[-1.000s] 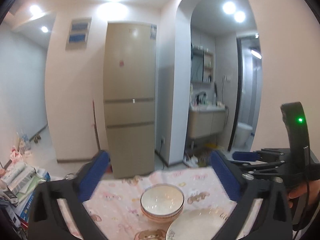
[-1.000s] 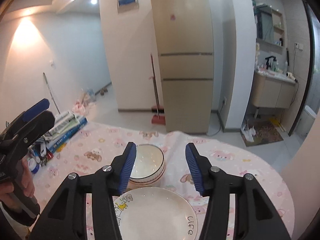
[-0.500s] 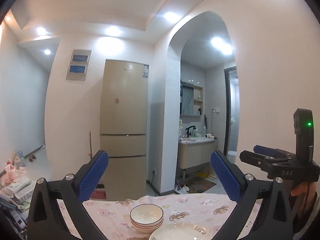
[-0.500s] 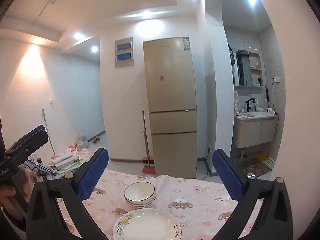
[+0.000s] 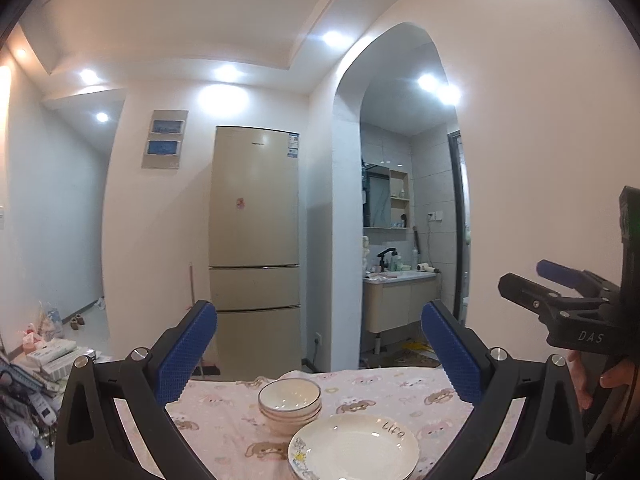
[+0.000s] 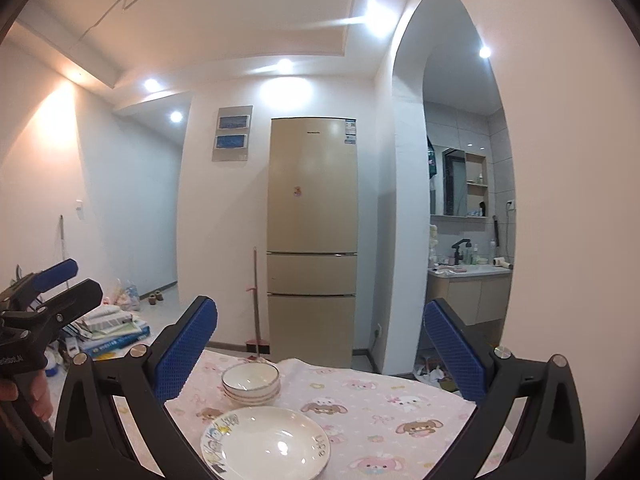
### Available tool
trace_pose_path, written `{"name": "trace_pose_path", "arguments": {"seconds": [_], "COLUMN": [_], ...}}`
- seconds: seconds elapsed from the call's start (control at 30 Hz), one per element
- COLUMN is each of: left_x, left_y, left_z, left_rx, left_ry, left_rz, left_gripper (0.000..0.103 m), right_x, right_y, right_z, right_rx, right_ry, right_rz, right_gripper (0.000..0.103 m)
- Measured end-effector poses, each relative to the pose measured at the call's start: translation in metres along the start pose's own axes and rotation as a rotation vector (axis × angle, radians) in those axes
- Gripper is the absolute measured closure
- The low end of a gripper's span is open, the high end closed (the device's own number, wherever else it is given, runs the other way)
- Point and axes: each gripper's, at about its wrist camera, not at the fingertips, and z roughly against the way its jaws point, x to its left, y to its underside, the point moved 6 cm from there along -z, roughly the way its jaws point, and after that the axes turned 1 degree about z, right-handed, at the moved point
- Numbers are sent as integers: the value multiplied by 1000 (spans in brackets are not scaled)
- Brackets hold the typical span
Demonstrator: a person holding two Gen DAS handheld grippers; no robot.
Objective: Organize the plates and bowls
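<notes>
A stack of white bowls stands on a table with a pink cartoon cloth. In front of it lies a white plate with print on its rim, on top of other plates. My left gripper is held level above and behind the dishes, jaws wide open, nothing between them. My right gripper is the same: open, empty, back from the dishes. Each gripper shows at the edge of the other's view, the right gripper and the left gripper, with a hand on each handle.
A tall beige fridge stands against the far wall behind the table. To its right an arch opens onto a washroom with a sink cabinet. Boxes and papers are piled on the floor at the left.
Both grippers have drawn back from the dishes and tipped up to level. The right gripper's jaws have gone from half closed to wide open. Bowls and plate look smaller and lower in both views.
</notes>
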Motion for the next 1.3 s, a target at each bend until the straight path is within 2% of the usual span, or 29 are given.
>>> {"name": "trace_pose_path", "arguments": {"seconds": [0.17, 0.3, 0.43, 0.67, 0.73, 0.83, 1.0, 1.2, 1.3], "left_x": [3, 8, 16, 27, 26, 21, 12, 26, 31], "left_y": [48, 78, 104, 142, 150, 160, 169, 170, 167], "left_z": [-9, -19, -28, -37, -37, -37, -41, -43, -41], "left_rx": [33, 25, 37, 74, 73, 66, 105, 117, 82], "left_ry": [-12, -65, -71, -92, -90, -105, -108, -107, -116], "left_rz": [10, -23, -12, 3, -7, -49, -100, -24, -3], "left_gripper": [0, 0, 0, 0, 0, 0, 0, 0, 0], "right_x": [3, 5, 3, 7, 11, 13, 9, 7, 7], "right_y": [40, 71, 101, 140, 149, 157, 173, 177, 179], "right_z": [-9, -23, -33, -37, -39, -39, -44, -45, -49], "right_rx": [40, 56, 101, 104, 123, 104, 125, 131, 158], "right_ry": [8, 22, -3, -14, -29, -31, -15, -1, 6], "right_rz": [-3, 6, -33, -49, -39, -36, -50, -50, -49], "right_gripper": [0, 0, 0, 0, 0, 0, 0, 0, 0]}}
